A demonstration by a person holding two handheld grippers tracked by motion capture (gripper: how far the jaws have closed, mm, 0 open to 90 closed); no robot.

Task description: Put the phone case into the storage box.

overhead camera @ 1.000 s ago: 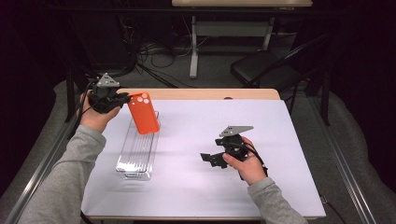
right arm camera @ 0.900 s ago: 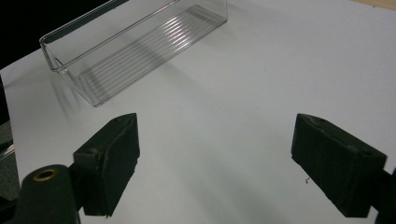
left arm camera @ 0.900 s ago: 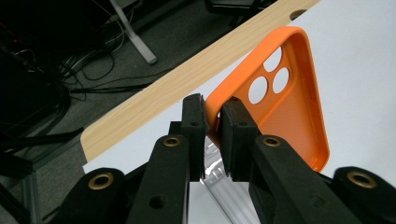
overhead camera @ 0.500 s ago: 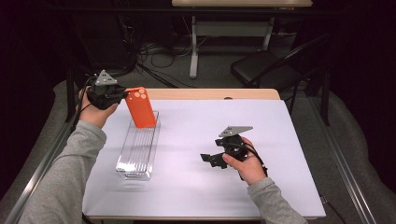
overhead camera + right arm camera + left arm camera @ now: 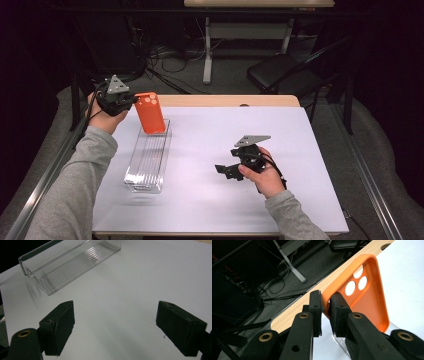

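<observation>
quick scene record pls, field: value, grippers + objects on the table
left gripper: shut on rim of orange phone case, held above the far end of the tray
right gripper: open, nothing between jaws, low over the table
clear plastic tray: long, empty, on left half of table
phone case: camera cutouts visible, open side toward the left gripper view
table: white top, wooden far edge

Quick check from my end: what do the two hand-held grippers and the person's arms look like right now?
Both are black. The left hand-held gripper and right hand-held gripper each carry a grey three-cornered plate on top and trail a black cable. Brass-coloured rivets mark the jaw arms, seen in the gripper views. The sleeves are grey.
</observation>
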